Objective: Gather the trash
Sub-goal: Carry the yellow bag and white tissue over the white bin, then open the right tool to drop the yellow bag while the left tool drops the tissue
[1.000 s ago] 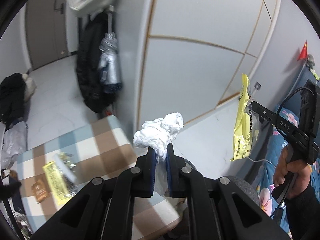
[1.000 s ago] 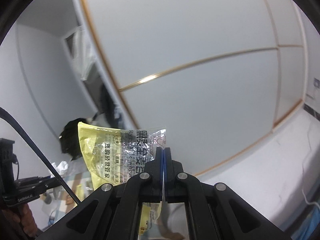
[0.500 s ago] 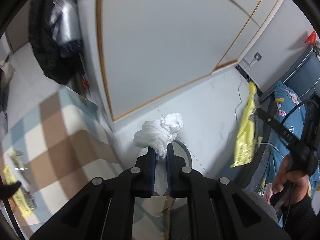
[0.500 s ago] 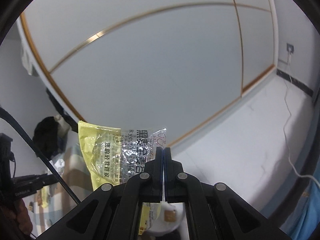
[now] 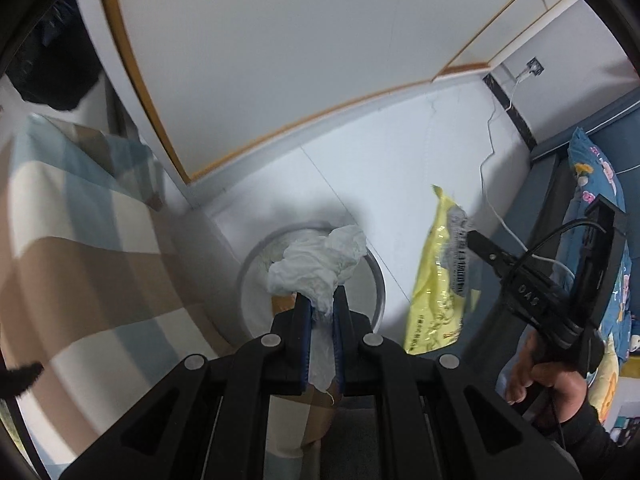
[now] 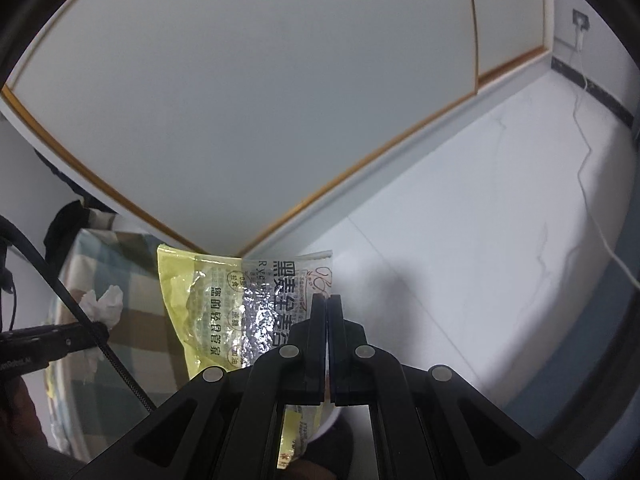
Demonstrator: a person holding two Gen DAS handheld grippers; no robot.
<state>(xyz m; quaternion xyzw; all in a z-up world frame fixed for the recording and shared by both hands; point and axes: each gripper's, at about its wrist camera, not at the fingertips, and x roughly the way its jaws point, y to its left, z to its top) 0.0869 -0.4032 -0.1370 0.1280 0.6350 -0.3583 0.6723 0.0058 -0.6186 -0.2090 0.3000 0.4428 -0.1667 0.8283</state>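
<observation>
My left gripper (image 5: 320, 300) is shut on a crumpled white tissue (image 5: 320, 266) and holds it above a round white trash bin (image 5: 372, 276) on the floor. My right gripper (image 6: 327, 300) is shut on a yellow and clear plastic wrapper (image 6: 224, 304) with printed text. In the left wrist view the wrapper (image 5: 440, 280) hangs from the right gripper (image 5: 474, 240) just right of the bin. In the right wrist view the tissue (image 6: 104, 300) and left gripper (image 6: 96, 330) show at the left; the bin is mostly hidden under my right gripper.
A table with a checked blue, brown and white cloth (image 5: 80, 248) stands left of the bin. A white wall panel with gold trim (image 5: 280, 60) is behind. A bed with blue floral bedding (image 5: 600, 208) is at the right. A white cable (image 5: 492, 160) runs along the floor.
Both grippers have tilted and moved down from the table toward the floor. The bin has come into view under the tissue. Both grips are unchanged.
</observation>
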